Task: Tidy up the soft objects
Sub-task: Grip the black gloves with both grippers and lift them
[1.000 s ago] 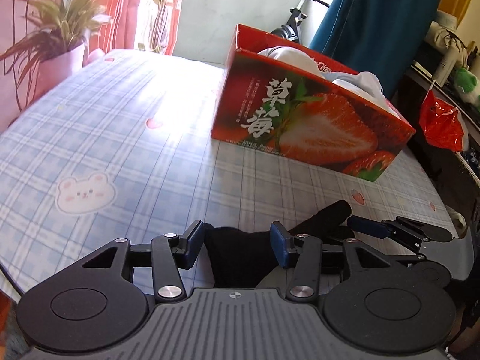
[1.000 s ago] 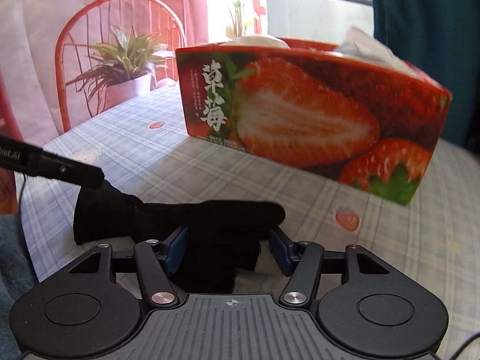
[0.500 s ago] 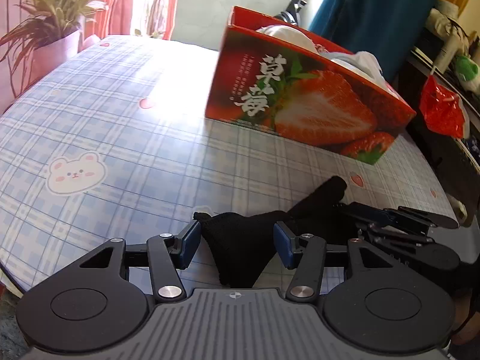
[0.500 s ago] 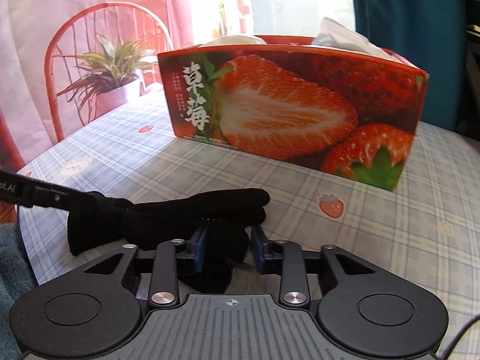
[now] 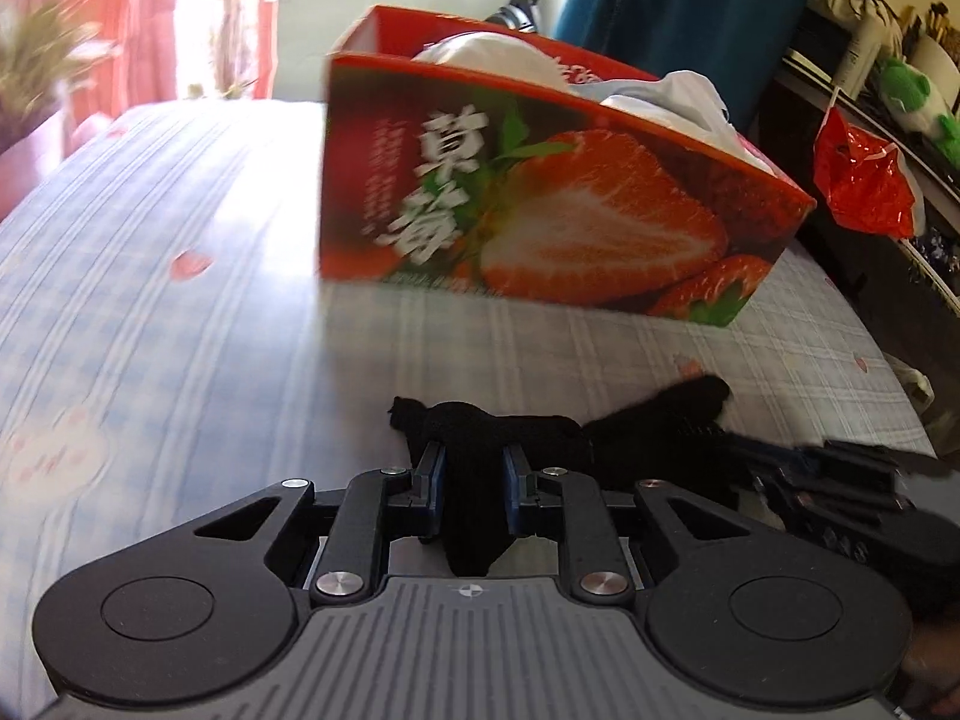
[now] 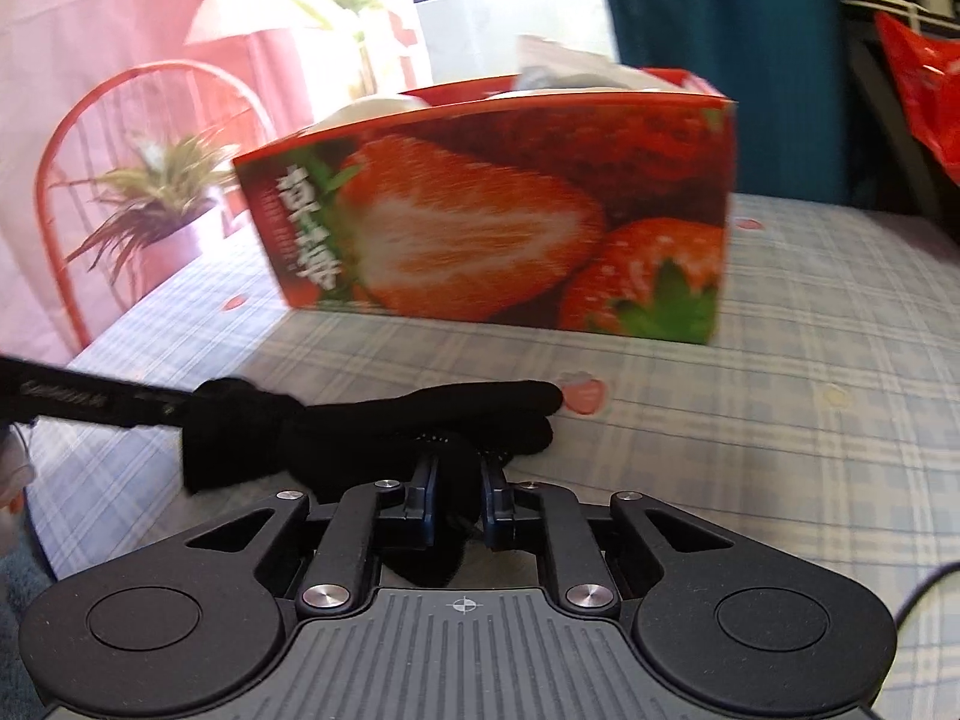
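Note:
A black glove lies stretched across the checked tablecloth near its front edge. My left gripper is closing, and its blue pads press on the glove's cuff end. My right gripper is also closing, with its pads pinching the glove's finger end. Each view shows the other tool: the right gripper at the right, the left gripper at the left. Behind the glove stands a red strawberry-printed box holding white cloth.
A potted plant and a red chair stand past the table's far left. At the right are a blue curtain, a red plastic bag and a cluttered shelf with a green plush toy.
Both grippers have closed from open onto the black glove, the right one first. Both hands have shifted, so the strawberry box now looks larger and nearer.

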